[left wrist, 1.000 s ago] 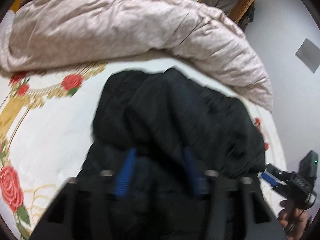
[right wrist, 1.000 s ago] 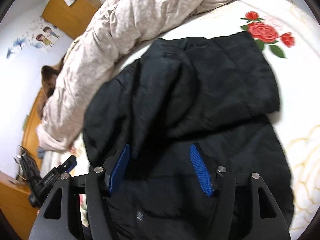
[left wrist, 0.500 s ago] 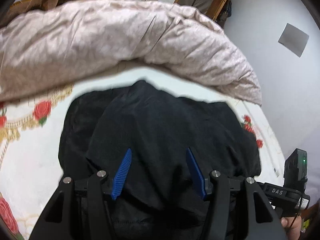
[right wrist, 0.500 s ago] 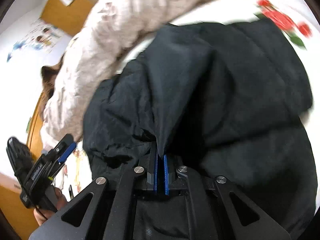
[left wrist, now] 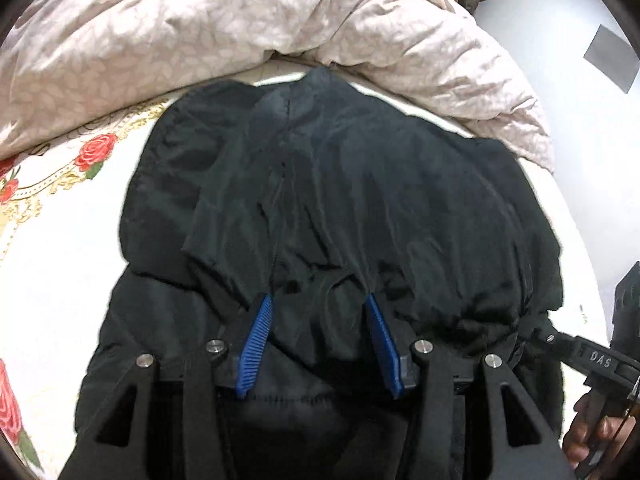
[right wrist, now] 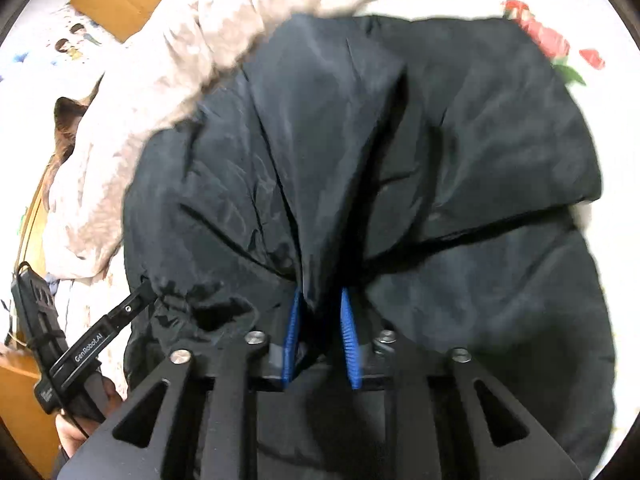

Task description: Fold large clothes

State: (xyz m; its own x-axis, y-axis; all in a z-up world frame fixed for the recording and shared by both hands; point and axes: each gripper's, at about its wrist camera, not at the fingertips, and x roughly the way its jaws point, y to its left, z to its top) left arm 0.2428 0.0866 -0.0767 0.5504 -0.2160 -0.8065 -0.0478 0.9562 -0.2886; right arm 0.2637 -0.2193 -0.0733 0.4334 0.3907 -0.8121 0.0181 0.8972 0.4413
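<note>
Your left claw [left wrist: 318, 312] is released: its blue pads [left wrist: 256, 340] stand well apart, with a bunched fold of the jacket [left wrist: 340, 184] lying between them, not pinched. Whether the pads touch the fabric cannot be told.

Your right claw [right wrist: 320, 316] is clenched on the jacket [right wrist: 460, 160]: a ridge of black fabric rises from between its blue pads [right wrist: 349, 336], which stand close together around it. Creases fan out from that ridge across the garment.

The jacket lies on the bed [left wrist: 56, 264], black, with an upper layer folded over a lower one; the fold edge shows in the right wrist view as a dark line running toward the right. Its far end touches the quilt [left wrist: 248, 20], a pale pink heap along the far side of the bed. The sheet carries red roses [left wrist: 94, 154] beside the jacket.

In the left wrist view your right claw's body appears at the right edge, against the jacket's side, with your hand [left wrist: 588, 432] on its handle. In the right wrist view your left claw's body meets the jacket's left side.
</note>
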